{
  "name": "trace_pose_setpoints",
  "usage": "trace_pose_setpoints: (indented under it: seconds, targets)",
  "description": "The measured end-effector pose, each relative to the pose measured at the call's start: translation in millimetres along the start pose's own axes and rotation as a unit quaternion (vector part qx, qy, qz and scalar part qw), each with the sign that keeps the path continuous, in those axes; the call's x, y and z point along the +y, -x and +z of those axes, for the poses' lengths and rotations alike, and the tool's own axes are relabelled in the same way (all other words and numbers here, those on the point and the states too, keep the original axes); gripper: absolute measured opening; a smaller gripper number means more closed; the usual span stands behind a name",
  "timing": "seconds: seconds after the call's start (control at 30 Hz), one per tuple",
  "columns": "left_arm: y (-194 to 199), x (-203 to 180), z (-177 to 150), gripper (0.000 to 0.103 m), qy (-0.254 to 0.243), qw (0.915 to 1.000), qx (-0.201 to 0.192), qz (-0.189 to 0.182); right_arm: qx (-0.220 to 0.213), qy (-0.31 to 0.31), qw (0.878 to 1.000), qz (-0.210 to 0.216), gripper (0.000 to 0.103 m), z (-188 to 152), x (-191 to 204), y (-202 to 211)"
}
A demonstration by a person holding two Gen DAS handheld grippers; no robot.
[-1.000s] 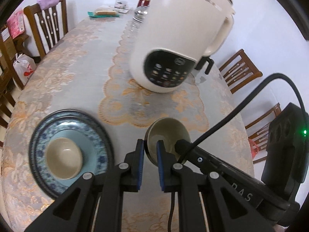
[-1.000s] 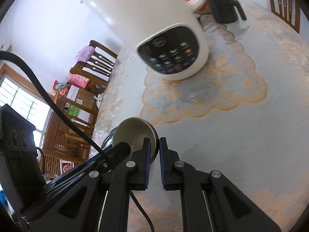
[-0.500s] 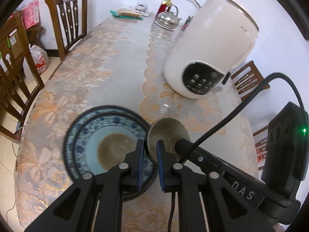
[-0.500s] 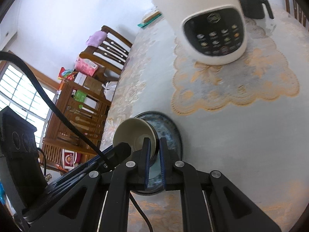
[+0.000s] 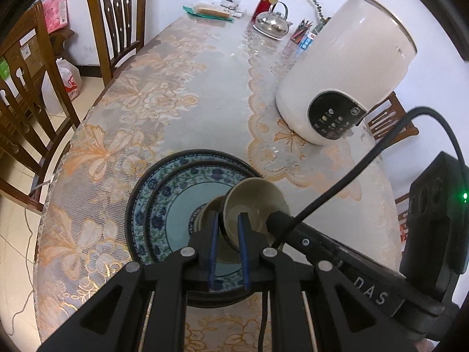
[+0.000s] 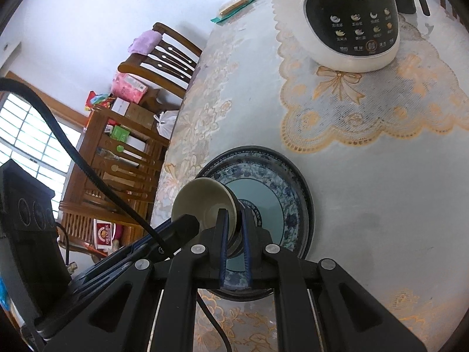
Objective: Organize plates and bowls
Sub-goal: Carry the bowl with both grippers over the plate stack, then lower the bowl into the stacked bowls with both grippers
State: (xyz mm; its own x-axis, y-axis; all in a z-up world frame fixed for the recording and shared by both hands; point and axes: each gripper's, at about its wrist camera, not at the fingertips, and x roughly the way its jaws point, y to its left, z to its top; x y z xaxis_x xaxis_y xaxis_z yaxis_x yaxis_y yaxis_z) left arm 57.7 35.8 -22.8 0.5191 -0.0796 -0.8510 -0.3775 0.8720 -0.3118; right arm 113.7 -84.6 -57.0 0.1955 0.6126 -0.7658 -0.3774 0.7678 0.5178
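Observation:
A beige bowl (image 5: 253, 202) is held by its rim between both grippers, tilted, above the stacked blue-patterned plates (image 5: 164, 205). My left gripper (image 5: 227, 220) is shut on its near rim. My right gripper (image 6: 234, 215) is shut on the opposite rim of the same bowl (image 6: 199, 202). A second small bowl (image 5: 209, 209) sits in the middle of the plates (image 6: 275, 182), mostly hidden under the held bowl and just below it. I cannot tell whether the two bowls touch.
A white soy-milk machine (image 5: 340, 79) stands on a lace mat at the back right; it also shows in the right wrist view (image 6: 351, 20). A metal kettle (image 5: 271, 23), a red bottle and packets sit at the far end. Wooden chairs (image 5: 117, 20) line the table's left edge.
Both grippers carried the beige bowl left, from beside the plates to over their centre, above the small bowl. Both wrist views now sit farther from the white machine.

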Motion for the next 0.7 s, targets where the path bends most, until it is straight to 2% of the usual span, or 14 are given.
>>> trace_pose_setpoints:
  seconds: [0.33, 0.57, 0.7]
  targets:
    - [-6.6, 12.4, -1.3, 0.012, 0.01, 0.9998, 0.014, -0.005, 0.005, -0.003, 1.0, -0.011, 0.012, -2.9, 4.5, -8.1]
    - [-4.9, 13.2, -0.1, 0.013, 0.001, 0.9999, 0.017, -0.001, 0.002, -0.007, 1.0, -0.008, 0.021, -2.3, 4.5, -7.3]
    - [0.5, 12.5, 0.6, 0.026, -0.009, 0.9999, 0.01, 0.008, -0.008, 0.002, 1.0, -0.015, 0.025, -1.0, 6.5, -1.2]
